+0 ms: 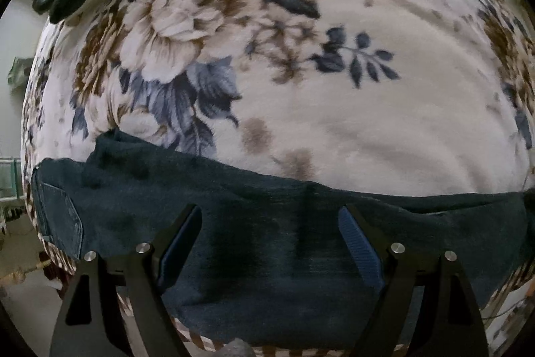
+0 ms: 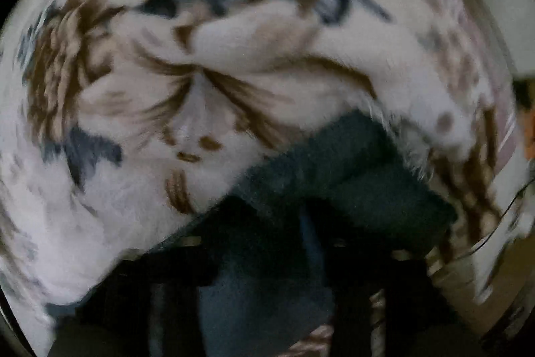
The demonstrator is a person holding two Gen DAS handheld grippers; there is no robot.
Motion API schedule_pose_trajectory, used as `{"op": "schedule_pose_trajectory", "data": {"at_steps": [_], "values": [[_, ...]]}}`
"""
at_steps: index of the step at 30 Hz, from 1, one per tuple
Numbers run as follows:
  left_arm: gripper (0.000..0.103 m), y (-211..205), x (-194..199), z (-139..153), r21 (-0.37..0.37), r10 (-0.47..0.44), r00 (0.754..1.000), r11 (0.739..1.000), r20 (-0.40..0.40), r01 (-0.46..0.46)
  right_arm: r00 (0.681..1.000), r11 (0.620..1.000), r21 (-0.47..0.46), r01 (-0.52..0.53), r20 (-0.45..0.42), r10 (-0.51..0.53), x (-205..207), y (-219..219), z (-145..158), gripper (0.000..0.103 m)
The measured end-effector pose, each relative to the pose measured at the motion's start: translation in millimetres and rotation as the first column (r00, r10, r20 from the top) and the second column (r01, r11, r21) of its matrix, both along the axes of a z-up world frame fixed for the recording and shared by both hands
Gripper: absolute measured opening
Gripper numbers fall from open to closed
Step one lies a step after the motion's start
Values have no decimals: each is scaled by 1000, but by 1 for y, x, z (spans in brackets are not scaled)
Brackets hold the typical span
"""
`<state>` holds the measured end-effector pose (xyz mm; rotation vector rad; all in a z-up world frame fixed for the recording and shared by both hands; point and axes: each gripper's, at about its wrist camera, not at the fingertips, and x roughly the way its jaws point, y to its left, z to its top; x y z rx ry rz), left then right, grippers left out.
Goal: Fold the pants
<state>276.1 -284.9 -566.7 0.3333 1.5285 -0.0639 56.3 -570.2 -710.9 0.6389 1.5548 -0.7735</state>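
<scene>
Dark blue denim pants (image 1: 267, 243): spread flat in a long band across the near edge of a floral blanket; one patch pocket showing at the left end.

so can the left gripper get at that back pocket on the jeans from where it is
Probably yes. The left gripper is open over the jeans, and the back pocket lies exposed off to its left near the blanket's edge, with nothing on top. It would need to shift sideways.
</scene>
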Motion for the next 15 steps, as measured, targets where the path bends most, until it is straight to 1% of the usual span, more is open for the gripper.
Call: {"op": "schedule_pose_trajectory", "data": {"at_steps": [1,3,5,6,7,8,9,11,12,13,14,15], "values": [[83,0,-1,2,-1,-3,1000,1000,5,3,1000,999,-45,-10,17,11,1,4,12,8],[83,-2,-3,6,1,-5,1000,1000,15,5,998,994,-105,12,70,-4,-3,4,33,7],[83,4,1,6,7,-2,1000,1000,17,2,991,987,-148,66,126,-47,-13,-1,50,7],[83,9,2,5,10,7,1000,1000,16,-7,988,986,-149,78,143,-57,-17,-3,54,7],[83,14,4,3,14,14,1000,1000,14,-15,985,985,-145,97,156,-74,-21,-6,56,7],[83,17,8,3,16,20,1000,1000,9,-20,985,987,-128,102,149,-82,-23,-9,51,7],[83,20,8,2,17,27,1000,999,5,-27,991,992,-97,83,117,-71,-19,-12,39,8],[83,29,11,1,10,45,999,999,0,-45,998,999,-4,46,52,-45,-8,-13,19,10],[83,34,12,2,8,50,999,999,2,-50,998,999,29,45,35,-46,-8,-15,14,21],[83,40,13,3,8,52,999,999,7,-52,998,997,64,51,39,-53,-10,-17,13,29],[83,46,13,6,2,57,998,998,14,-57,996,995,84,60,67,-66,-11,-17,19,49],[83,55,13,11,-9,67,997,998,24,-67,994,995,85,57,84,-64,-12,-14,28,67]]}}
